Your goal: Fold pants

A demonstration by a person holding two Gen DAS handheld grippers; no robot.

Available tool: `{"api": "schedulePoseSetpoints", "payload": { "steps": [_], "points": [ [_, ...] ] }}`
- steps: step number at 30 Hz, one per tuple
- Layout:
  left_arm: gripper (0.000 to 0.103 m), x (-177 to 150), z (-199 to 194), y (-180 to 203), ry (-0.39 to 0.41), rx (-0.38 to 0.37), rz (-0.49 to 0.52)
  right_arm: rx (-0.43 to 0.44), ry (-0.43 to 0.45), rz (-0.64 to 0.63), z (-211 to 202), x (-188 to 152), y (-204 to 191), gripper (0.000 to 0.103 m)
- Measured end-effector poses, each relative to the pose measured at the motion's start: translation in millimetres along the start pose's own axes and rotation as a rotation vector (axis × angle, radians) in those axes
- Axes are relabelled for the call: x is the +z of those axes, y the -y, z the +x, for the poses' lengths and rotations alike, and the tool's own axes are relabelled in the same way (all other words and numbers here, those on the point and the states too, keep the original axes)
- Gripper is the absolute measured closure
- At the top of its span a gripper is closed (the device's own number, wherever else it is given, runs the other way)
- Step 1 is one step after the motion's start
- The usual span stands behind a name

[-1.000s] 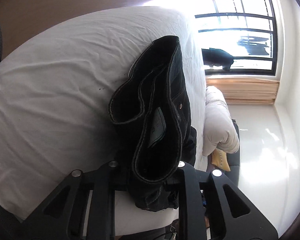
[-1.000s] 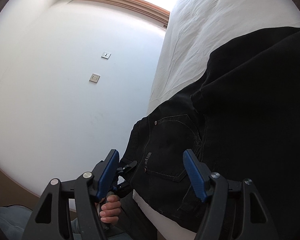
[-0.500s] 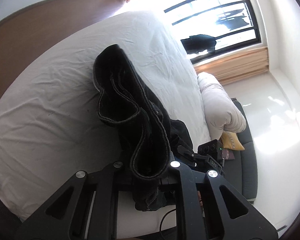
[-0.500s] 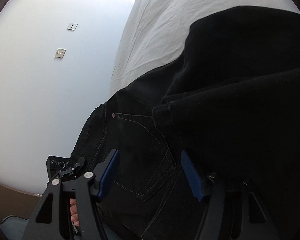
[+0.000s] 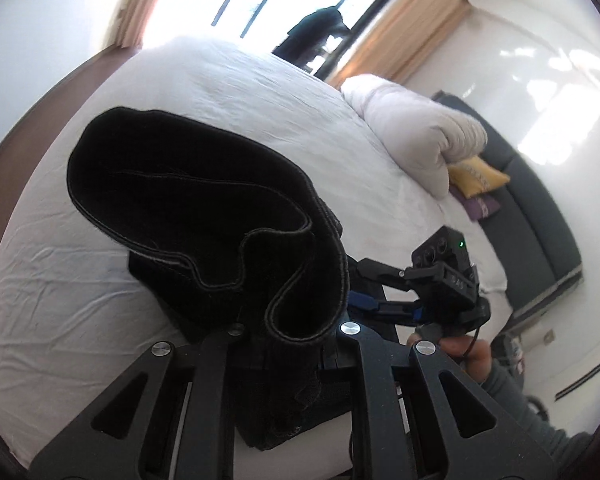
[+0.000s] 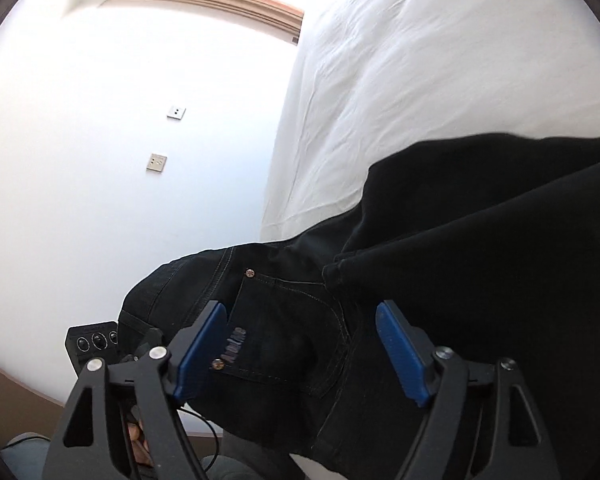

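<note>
Black jeans (image 5: 204, 208) lie on the white bed (image 5: 80, 320). My left gripper (image 5: 288, 332) is shut on the bunched waistband end and holds it up, the hem loop curling above the fingers. In the right wrist view the jeans (image 6: 480, 260) show a back pocket (image 6: 292, 328) with rivets, with a folded layer over it. My right gripper (image 6: 304, 340) is open, its blue pads (image 6: 204, 340) on either side of the pocket, just above the cloth. It also shows in the left wrist view (image 5: 440, 280), to the right of the jeans.
A rolled white duvet (image 5: 412, 132) lies at the bed's far side, by a dark sofa (image 5: 540, 208) with a yellow cushion (image 5: 476, 176). A bright window (image 5: 292, 4) is behind. A white wall with two outlets (image 6: 156, 162) flanks the bed edge.
My left gripper has swung round with the jeans end, so the loop now lies flatter and wider. My right gripper has drawn back a little from the pocket, still open.
</note>
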State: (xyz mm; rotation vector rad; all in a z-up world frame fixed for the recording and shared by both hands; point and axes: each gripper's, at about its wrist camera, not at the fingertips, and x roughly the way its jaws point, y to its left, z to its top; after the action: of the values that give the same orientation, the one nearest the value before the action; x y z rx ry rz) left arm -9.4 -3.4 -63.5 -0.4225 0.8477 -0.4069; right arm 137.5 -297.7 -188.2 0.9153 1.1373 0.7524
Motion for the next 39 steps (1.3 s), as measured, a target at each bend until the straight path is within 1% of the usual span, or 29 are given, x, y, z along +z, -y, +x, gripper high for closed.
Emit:
{"api": "schedulePoseSetpoints", "payload": {
  "steps": [1,3,5,6,7,8,9,10,11,13,14,16,17,18,19,20,21,23,29,31,33,35,37,39],
  "points": [
    [0.091,-2.2,13.7,20.6,-0.031,0.004,0.059,0.015,0.004,0.003,-12.0,0.2,1.5,0.021],
    [0.091,-13.8,43.4,63.5,-0.088,0.008,0.185,0.042,0.010,-0.004,-33.6,-0.3,2.5,0.016],
    [0.091,-39.8,73.1,98.7,-0.142,0.025,0.338,0.076,0.016,-0.014,-51.5,1.5,4.3,0.014],
    [0.091,-50.7,84.5,108.6,-0.173,0.028,0.368,0.095,0.020,-0.020,-60.0,1.5,5.2,0.013],
    [0.091,-63.9,94.8,115.8,-0.207,0.023,0.380,0.103,0.024,-0.027,-67.7,2.3,6.9,0.011],
    [0.091,-73.6,102.6,118.2,-0.230,0.019,0.398,0.100,0.027,-0.034,-73.7,2.4,8.4,0.008],
    [0.091,-84.8,107.0,124.7,-0.248,0.022,0.440,0.091,0.027,-0.037,-78.9,2.0,13.0,0.004],
    [0.091,-91.6,107.5,126.9,-0.257,0.029,0.468,0.070,0.025,-0.025,-78.0,5.5,16.0,0.004],
    [0.091,-98.7,104.7,128.9,-0.266,0.035,0.483,0.053,0.014,-0.005,-78.7,4.4,23.9,0.003],
    [0.091,-102.8,106.6,132.4,-0.274,0.046,0.495,0.023,-0.007,0.021,-76.0,1.1,36.3,0.003],
    [0.091,-103.3,110.2,135.9,-0.271,0.053,0.505,0.003,-0.012,0.021,-75.6,0.6,40.0,0.005],
    [0.091,-96.8,128.3,147.8,-0.270,0.067,0.529,-0.045,-0.027,0.018,-70.7,-1.2,45.0,0.020],
    [0.091,-94.2,137.1,154.2,-0.272,0.073,0.542,-0.060,-0.036,0.014,-65.1,-0.1,46.9,0.035],
    [0.091,-96.4,139.6,157.8,-0.275,0.079,0.555,-0.089,-0.047,0.003,-62.4,-0.3,47.3,0.047],
    [0.091,-90.5,146.8,157.3,-0.275,0.081,0.558,-0.119,-0.054,-0.011,-64.7,0.6,50.6,0.054],
    [0.091,-92.5,149.5,161.9,-0.275,0.082,0.562,-0.152,-0.058,-0.027,-65.2,1.0,50.2,0.070],
    [0.091,-94.1,145.8,169.4,-0.275,0.081,0.564,-0.175,-0.062,-0.038,-66.3,1.8,50.0,0.074],
    [0.091,-96.5,147.8,177.7,-0.270,0.079,0.570,-0.195,-0.065,-0.051,-71.0,3.9,48.7,0.078],
    [0.091,-104.5,165.5,201.3,-0.239,0.089,0.623,-0.245,-0.059,-0.110,-81.1,19.3,39.7,0.081],
    [0.091,-107.0,176.0,206.7,-0.244,0.105,0.640,-0.251,-0.052,-0.117,-85.9,24.9,37.9,0.082],
    [0.091,-114.2,188.9,207.3,-0.263,0.120,0.642,-0.264,-0.067,-0.128,-86.8,29.4,44.7,0.082],
    [0.091,-122.4,200.7,204.8,-0.282,0.129,0.647,-0.273,-0.091,-0.102,-83.0,32.5,58.0,0.082],
    [0.090,-128.3,208.4,202.6,-0.292,0.124,0.645,-0.286,-0.082,-0.079,-81.4,34.4,71.2,0.082],
    [0.090,-132.6,211.2,204.5,-0.292,0.124,0.654,-0.276,-0.058,-0.059,-86.7,30.8,80.8,0.082]
  ]
}}
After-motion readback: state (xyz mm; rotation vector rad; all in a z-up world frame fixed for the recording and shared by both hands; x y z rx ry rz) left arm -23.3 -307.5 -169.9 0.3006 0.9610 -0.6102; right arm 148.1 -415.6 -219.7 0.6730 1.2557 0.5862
